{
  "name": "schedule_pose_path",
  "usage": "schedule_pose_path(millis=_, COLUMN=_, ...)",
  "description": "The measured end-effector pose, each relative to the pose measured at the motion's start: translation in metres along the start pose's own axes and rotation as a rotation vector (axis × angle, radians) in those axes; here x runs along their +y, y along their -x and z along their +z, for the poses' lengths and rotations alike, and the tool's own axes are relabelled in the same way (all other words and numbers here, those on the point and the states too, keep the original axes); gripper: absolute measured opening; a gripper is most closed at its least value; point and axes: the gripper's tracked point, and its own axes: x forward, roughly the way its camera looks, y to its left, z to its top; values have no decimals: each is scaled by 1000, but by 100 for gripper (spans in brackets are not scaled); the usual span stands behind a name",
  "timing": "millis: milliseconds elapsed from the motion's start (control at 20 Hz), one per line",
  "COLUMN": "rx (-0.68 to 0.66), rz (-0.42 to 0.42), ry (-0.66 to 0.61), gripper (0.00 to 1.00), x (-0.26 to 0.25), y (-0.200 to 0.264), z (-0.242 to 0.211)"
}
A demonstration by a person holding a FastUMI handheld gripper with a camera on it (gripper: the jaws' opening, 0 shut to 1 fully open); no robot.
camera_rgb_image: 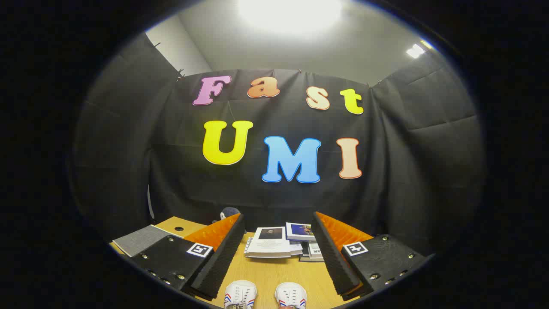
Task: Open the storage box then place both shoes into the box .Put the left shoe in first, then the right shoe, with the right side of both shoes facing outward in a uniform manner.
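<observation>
Wood table (274, 274), shoes (266, 295) btwn spread claw (279, 240)

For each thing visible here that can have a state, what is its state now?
gripper: open, fingers wide apart, holding nothing.
left white shoe: on the wooden table, between the fingers, not grasped.
right white shoe: beside it, apart, not grasped.
books: closed, lying stacked beyond the shoes.
grey notebook: closed, flat.
</observation>
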Motion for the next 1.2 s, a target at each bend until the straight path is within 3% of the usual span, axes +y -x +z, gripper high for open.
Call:
schedule_pose_path(millis=650, rx=-21, rz=-11, ry=21, gripper=95, x=2, y=5, z=1)
schedule_pose_path(millis=1200, rx=-26, rz=28, ry=18, gripper=95, x=12, y=6, z=-2)
